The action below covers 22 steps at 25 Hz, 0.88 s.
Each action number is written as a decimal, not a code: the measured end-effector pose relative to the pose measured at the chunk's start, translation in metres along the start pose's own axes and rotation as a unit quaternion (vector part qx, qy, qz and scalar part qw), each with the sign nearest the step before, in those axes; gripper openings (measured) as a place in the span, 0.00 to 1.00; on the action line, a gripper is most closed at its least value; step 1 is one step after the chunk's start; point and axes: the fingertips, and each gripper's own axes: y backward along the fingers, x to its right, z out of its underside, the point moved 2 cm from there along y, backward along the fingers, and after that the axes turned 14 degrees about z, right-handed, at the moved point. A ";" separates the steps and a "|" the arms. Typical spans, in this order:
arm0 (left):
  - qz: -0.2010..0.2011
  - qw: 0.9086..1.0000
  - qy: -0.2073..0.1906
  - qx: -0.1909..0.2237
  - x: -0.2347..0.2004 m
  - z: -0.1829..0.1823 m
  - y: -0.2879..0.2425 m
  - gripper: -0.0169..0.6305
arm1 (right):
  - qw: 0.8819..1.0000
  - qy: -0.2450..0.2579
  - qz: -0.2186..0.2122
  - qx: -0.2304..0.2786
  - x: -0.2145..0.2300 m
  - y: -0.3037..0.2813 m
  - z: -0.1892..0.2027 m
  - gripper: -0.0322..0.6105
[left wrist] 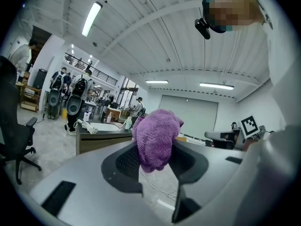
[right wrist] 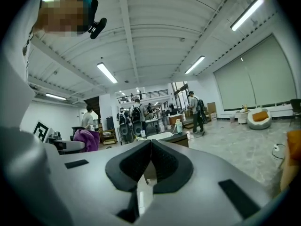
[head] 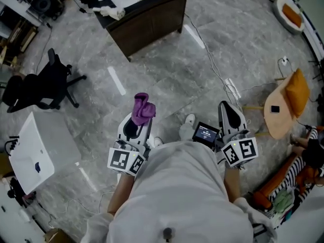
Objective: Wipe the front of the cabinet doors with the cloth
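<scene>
Above grey floor (head: 167, 70), left claw (head: 137, 125) clamps purple cloth (head: 143, 108); right claw (head: 229, 110) closed, empty.

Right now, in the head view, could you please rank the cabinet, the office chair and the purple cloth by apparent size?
1. cabinet
2. office chair, close behind, so that order is unsure
3. purple cloth, clearly smallest despite being nearest
</scene>
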 end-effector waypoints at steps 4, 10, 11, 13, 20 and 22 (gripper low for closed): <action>-0.020 1.000 -0.004 0.000 0.005 -0.008 -0.063 0.26 | 0.999 0.000 -0.033 0.001 0.049 -0.047 -0.018 0.09; -0.046 0.999 0.021 0.013 0.012 -0.022 -0.153 0.26 | 0.997 -0.014 -0.077 -0.013 0.103 -0.102 -0.032 0.09; -0.050 0.998 0.021 0.013 0.015 -0.022 -0.165 0.26 | 0.996 -0.014 -0.082 -0.016 0.112 -0.108 -0.032 0.09; -0.055 0.998 0.019 0.013 0.020 -0.022 -0.187 0.26 | 0.996 -0.015 -0.087 -0.020 0.131 -0.118 -0.031 0.09; -0.063 0.998 0.011 -0.004 0.014 -0.024 -0.234 0.26 | 0.996 -0.034 -0.068 -0.037 0.183 -0.144 -0.027 0.09; -0.064 0.998 0.014 -0.004 0.004 -0.025 -0.246 0.26 | 0.997 -0.032 -0.067 -0.037 0.187 -0.157 -0.029 0.09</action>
